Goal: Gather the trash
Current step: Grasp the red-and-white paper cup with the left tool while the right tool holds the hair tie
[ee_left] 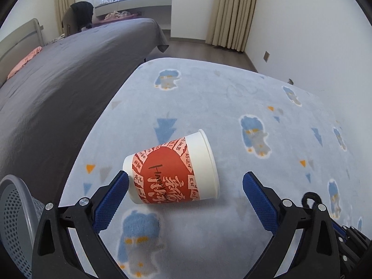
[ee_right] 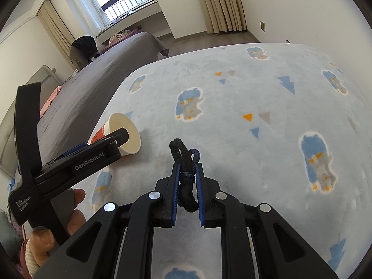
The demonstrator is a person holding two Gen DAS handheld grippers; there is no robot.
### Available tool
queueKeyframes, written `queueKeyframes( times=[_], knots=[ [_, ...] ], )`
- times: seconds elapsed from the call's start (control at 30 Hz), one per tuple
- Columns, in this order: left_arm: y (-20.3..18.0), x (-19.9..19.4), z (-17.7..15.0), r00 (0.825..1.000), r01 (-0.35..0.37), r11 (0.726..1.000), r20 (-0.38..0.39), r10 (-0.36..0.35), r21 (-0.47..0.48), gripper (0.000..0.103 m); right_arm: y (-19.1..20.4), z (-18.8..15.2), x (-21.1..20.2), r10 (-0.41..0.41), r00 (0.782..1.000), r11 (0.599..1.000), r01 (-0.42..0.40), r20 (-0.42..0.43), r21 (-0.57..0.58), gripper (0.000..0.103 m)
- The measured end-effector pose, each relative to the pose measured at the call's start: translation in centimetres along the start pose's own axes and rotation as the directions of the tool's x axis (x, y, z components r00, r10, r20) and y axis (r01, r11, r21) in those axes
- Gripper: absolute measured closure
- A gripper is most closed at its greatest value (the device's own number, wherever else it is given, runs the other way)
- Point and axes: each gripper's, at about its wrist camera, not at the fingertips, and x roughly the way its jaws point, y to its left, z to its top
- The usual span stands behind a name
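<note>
Left gripper (ee_left: 186, 183): angled down, jaws spread wide either side of the paper cup (ee_left: 173, 174), which lay tipped on the rug (ee_left: 232, 107).
Right gripper (ee_right: 187, 179): clenched on a black cord (ee_right: 186, 162).
Basket (ee_left: 16, 214): at 8 o'clock; contents not visible.

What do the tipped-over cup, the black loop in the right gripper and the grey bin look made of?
Cup: likely paper, matte white wall with a rolled rim and a printed red sleeve.
Black loop: looks like braided, fuzzy fabric cord, perhaps a hair tie, pinched in the right gripper.
Grey bin: seemingly moulded plastic, smooth with a slight sheen, its wall perforated with small holes.
</note>
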Motion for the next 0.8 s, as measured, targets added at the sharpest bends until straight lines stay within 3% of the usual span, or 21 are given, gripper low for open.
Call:
queueKeyframes(
  times=[0.43,0.6,0.7,0.73,0.8],
  knots=[
    [0.9,2.4,0.7,0.994,-0.099,0.994,-0.046,0.097,-0.050,0.006,-0.7,0.0,-0.5,0.007,1.000,1.000,-0.007,0.007,0.007,0.089],
    [1.0,3.8,0.9,0.993,-0.104,0.993,-0.062,0.101,-0.063,0.007,-0.8,-0.1,-0.5,0.008,1.000,1.000,-0.008,0.006,0.008,0.089],
    [1.3,4.1,0.7,0.994,-0.098,0.992,-0.062,0.093,-0.076,0.017,-1.0,-0.2,-0.5,0.006,1.000,1.000,-0.006,0.004,0.012,0.089],
    [1.3,4.3,0.6,0.994,-0.086,0.993,-0.068,0.081,-0.078,0.024,-1.1,-0.2,-0.5,0.004,1.000,1.000,-0.004,0.005,0.012,0.089],
    [1.4,4.4,0.4,0.995,-0.081,0.993,-0.071,0.075,-0.082,0.024,-1.3,-0.2,-0.5,0.004,1.000,1.000,-0.004,0.004,0.014,0.089]
  ],
)
